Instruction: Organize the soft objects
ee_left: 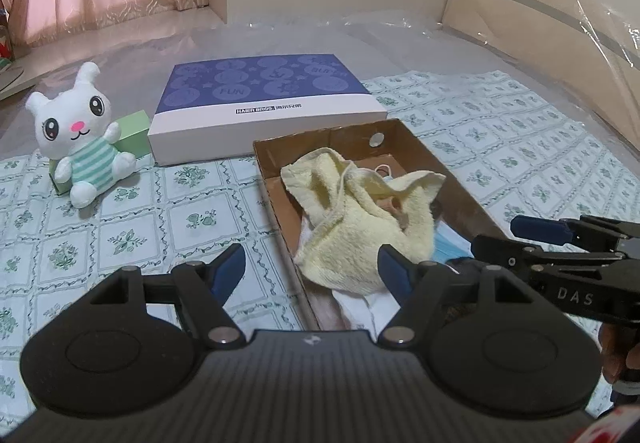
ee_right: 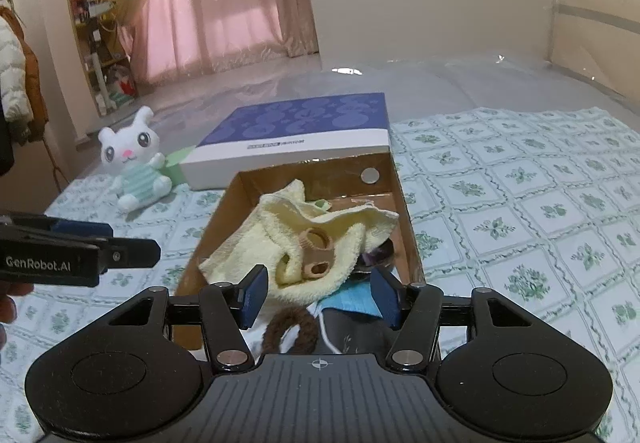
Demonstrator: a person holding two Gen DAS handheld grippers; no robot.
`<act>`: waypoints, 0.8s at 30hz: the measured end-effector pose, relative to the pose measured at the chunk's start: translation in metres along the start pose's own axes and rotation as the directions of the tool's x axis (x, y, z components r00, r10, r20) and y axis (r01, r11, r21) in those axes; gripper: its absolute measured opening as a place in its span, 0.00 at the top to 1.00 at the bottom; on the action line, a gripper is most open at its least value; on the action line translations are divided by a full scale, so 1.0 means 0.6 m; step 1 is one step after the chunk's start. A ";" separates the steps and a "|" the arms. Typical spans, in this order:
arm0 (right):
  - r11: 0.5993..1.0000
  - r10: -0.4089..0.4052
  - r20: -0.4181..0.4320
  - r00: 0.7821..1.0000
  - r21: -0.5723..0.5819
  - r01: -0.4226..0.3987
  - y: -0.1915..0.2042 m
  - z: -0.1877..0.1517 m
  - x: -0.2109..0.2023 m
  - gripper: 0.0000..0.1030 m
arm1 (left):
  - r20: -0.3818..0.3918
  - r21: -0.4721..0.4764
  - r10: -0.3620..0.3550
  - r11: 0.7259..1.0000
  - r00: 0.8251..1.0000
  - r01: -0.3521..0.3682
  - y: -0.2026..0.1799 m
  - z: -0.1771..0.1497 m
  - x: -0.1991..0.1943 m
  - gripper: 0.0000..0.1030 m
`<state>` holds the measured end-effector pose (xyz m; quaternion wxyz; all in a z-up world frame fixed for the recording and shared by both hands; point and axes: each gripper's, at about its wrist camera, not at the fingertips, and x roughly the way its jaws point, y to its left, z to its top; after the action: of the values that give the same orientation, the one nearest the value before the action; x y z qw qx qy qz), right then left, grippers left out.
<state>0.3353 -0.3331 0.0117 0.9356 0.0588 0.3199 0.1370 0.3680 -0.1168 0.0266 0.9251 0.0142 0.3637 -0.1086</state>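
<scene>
- My left gripper (ee_left: pixel 310 275) has its jaws apart, and nothing is between them. It hangs over the near edge of the brown box (ee_left: pixel 408 131).
- My right gripper (ee_right: pixel 318 295) has its jaws apart too. The yellow towel (ee_right: pixel 304 239) shows past them, but the pads do not press on it.
- The towel lies in the box in a loose, bumpy heap — it looks soft and light, and it will flop and bend when I lift it.
- I think a thick fold or an edge is the best place to pinch it. A thin corner might slip out.
- A little tan thing with holes (ee_right: pixel 316 249) sits on the towel. It may roll off if I tug the towel fast.
- Under the towel I see a blue face mask (ee_right: pixel 352 301) and a brown hair tie (ee_right: pixel 290 327). Both are small and light — easy to drag along by mistake.
- The white bunny toy (ee_left: pixel 84 131) is not in the box yet. It sits on the flowered cloth (ee_left: pixel 160 227), leaning on a green block (ee_left: pixel 134 135), well apart from the box.
- The bunny looks squashy and light. I would grab its fat belly, not a thin ear.
- The purple and white lid (ee_left: pixel 264 107) lies flat just behind the box.
</scene>
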 end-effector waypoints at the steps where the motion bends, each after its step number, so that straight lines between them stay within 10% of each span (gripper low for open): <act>1: 1.000 0.000 0.004 1.000 0.003 0.000 0.003 -0.001 -0.009 0.44 | 0.004 0.001 -0.001 1.000 1.000 0.001 -0.003 -0.003 -0.009 0.30; 24: 0.999 0.025 0.054 0.998 0.046 -0.028 0.115 -0.080 -0.227 0.33 | 0.092 -0.008 0.027 1.000 0.995 -0.026 -0.014 -0.133 -0.266 0.18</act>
<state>0.1879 -0.3062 0.0668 0.9403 0.0886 0.2972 0.1404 0.1992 -0.0865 0.0759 0.9422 0.0110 0.3209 -0.0957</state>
